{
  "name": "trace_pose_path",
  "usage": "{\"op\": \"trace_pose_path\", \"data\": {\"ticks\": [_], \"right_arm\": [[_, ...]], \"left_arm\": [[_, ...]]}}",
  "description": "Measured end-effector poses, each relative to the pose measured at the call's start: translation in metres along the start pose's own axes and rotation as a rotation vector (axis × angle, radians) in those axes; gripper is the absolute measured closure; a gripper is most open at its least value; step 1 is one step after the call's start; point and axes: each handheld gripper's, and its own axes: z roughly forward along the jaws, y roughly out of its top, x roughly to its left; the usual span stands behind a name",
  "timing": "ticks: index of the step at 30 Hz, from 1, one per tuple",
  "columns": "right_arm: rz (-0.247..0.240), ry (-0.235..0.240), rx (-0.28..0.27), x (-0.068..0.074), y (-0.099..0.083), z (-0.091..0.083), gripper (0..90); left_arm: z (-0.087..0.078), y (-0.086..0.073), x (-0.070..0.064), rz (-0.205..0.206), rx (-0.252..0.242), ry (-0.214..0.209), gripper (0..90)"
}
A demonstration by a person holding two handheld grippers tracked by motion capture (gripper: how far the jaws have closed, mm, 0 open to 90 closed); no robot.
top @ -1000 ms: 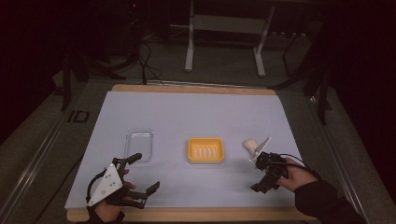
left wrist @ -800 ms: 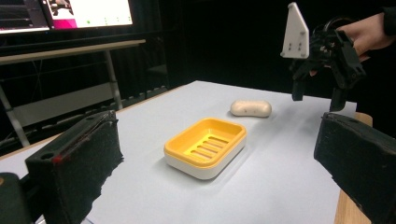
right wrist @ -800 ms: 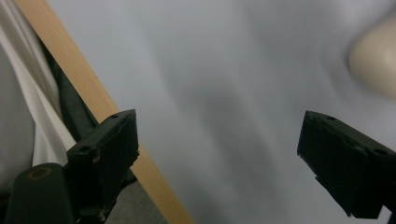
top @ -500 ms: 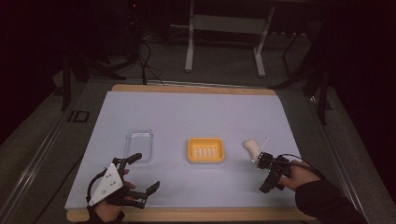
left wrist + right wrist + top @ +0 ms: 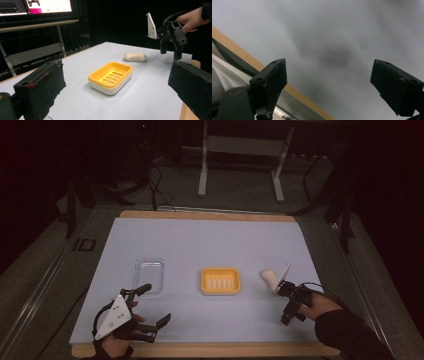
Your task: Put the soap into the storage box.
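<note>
A yellow soap dish [image 5: 220,281] [image 5: 111,77] sits at the middle of the white mat. A pale bar of soap [image 5: 268,277] [image 5: 135,56] lies on the mat to its right. My right gripper [image 5: 290,312] [image 5: 333,77] hovers just beside and nearer than the soap, open and tilted down at bare mat, holding nothing. The left gripper view also shows that right gripper [image 5: 171,37] beyond the soap. At the near left my left gripper [image 5: 154,305] [image 5: 116,96] is open and empty, its jaws pointing toward the dish.
A clear plastic tray [image 5: 150,272] lies left of the dish, just ahead of the left gripper. The table's wooden front edge [image 5: 210,350] runs close under both hands. Metal stand legs [image 5: 202,167] rise behind the table.
The right gripper has shifted slightly right and toward the near edge, turning downward. The soap, the dish and the left gripper stay where they were.
</note>
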Motion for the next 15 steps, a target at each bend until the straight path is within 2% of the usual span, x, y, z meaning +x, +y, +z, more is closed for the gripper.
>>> {"op": "trace_pose_path", "data": {"ticks": [4, 8, 15], "right_arm": [[0.035, 0.036, 0.047, -0.008, 0.000, 0.006, 15.1], [0.055, 0.050, 0.062, -0.012, 0.001, 0.010, 15.0], [0.095, 0.038, 0.020, -0.020, 0.007, 0.007, 13.7]], "left_arm": [[0.001, 0.000, 0.000, -0.001, 0.003, -0.001, 0.8], [0.000, 0.000, 0.000, 0.000, 0.004, 0.000, 0.8], [0.001, 0.000, 0.000, -0.001, 0.003, 0.001, 0.8]]}}
